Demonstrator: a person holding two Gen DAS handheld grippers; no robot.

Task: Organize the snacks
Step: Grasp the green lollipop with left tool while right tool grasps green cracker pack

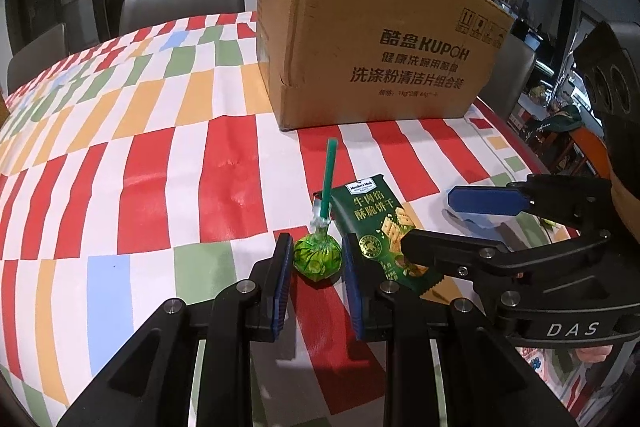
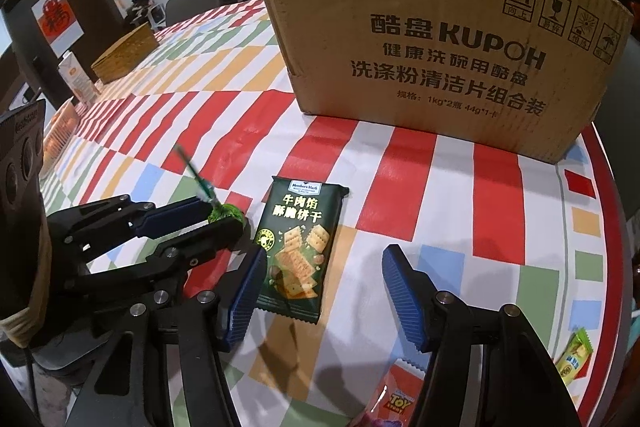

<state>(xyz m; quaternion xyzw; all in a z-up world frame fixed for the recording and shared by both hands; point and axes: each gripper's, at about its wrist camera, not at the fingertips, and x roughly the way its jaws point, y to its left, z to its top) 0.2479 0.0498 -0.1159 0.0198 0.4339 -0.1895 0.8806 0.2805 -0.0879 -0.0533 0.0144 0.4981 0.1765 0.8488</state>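
The left gripper point(image 1: 316, 267), jaws parted, brackets the green lollipop point(image 1: 318, 257); its stick points toward the cardboard box point(image 1: 372, 39). The right gripper point(image 2: 324, 291) stands released over the cracker packet point(image 2: 300, 247).

On the table point(image 1: 168, 163) the box point(image 1: 372, 39) stands farthest back. Before it lie the lollipop point(image 1: 318, 259) and, just to its right, the cracker pack point(image 1: 380, 227). Nearer the table's right edge lie 2 more packets point(image 2: 396, 397) point(image 2: 574, 357).
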